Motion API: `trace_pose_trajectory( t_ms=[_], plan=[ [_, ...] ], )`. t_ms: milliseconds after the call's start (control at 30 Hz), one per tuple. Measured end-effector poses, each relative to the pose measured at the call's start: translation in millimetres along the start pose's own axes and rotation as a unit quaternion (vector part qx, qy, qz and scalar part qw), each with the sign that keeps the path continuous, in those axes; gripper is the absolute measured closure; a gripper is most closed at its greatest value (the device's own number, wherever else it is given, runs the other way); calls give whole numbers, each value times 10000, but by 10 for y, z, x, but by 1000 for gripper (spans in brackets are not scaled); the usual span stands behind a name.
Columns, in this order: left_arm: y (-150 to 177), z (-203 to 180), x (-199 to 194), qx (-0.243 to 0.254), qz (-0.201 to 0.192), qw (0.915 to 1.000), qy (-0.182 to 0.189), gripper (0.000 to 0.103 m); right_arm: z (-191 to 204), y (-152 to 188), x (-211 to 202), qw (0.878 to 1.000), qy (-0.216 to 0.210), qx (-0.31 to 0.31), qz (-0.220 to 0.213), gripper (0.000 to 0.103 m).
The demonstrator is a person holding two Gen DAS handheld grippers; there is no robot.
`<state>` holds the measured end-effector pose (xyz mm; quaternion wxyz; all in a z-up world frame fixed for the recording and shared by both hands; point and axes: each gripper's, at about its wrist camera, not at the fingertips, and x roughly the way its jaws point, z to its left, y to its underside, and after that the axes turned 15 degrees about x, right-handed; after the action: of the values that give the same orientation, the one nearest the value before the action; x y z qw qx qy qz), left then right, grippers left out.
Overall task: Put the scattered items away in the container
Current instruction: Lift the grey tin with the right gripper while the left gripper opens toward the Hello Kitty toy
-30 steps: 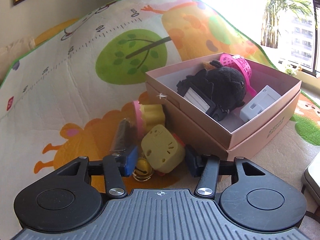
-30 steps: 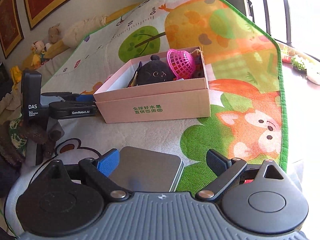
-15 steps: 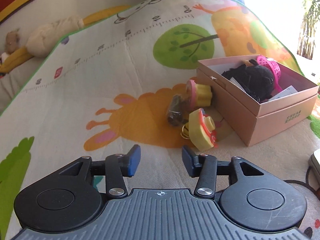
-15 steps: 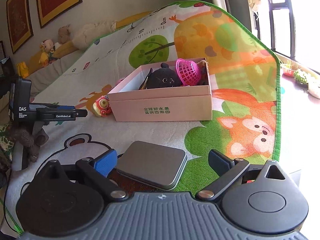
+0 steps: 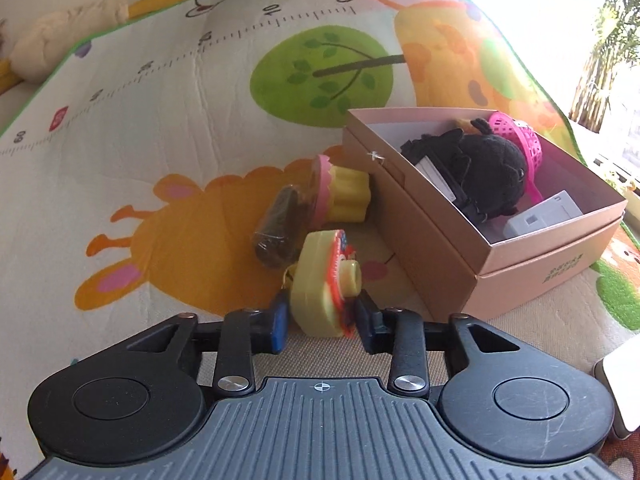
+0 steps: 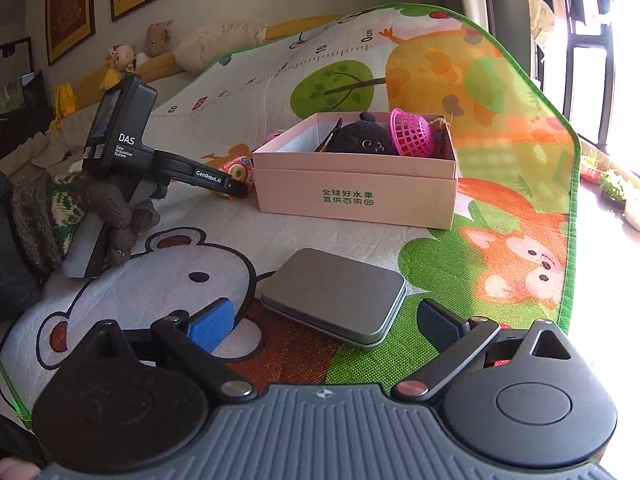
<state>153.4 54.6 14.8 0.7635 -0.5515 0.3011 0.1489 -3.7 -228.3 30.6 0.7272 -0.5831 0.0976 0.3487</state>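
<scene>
A pink cardboard box on the play mat holds a black plush toy, a pink basket and a white block. Left of the box lie a yellow toy with a red face, a yellow-and-pink cupcake toy and a dark wrapped cylinder. My left gripper is open, its fingers on either side of the yellow toy's near end. My right gripper is open and empty, just short of a grey metal tin.
The mat's green edge runs along the right, with a bright window ledge beyond. Stuffed toys and a cushion lie along the far wall. The left gripper's body and gloved hand are at the left of the right wrist view.
My left gripper pulled back from the toys, then moved in again around the yellow toy, which turned on edge. My right gripper drew back slightly from the tin.
</scene>
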Motion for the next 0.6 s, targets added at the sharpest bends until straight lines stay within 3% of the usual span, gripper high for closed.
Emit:
trace_pose_trajectory(
  t_ms=[233,433,533,600],
  plan=[
    [-22,-164,-677,118,-474,9982,348,81,-60,-33,-92,9998,26,161,-108,5],
    [-38,-322,-1305,2,-943,9893,1116,81,-43,-19,-131,9999,7,122,-116,5],
    [73,-325,-1312,-200,-857,9890,1191,70,-45,-6,-119,9999,32,108,-83,4],
    [183,-286,-1214,-262,-629,9941,840,53,-53,0,-103,9999,90,93,-56,4]
  ],
)
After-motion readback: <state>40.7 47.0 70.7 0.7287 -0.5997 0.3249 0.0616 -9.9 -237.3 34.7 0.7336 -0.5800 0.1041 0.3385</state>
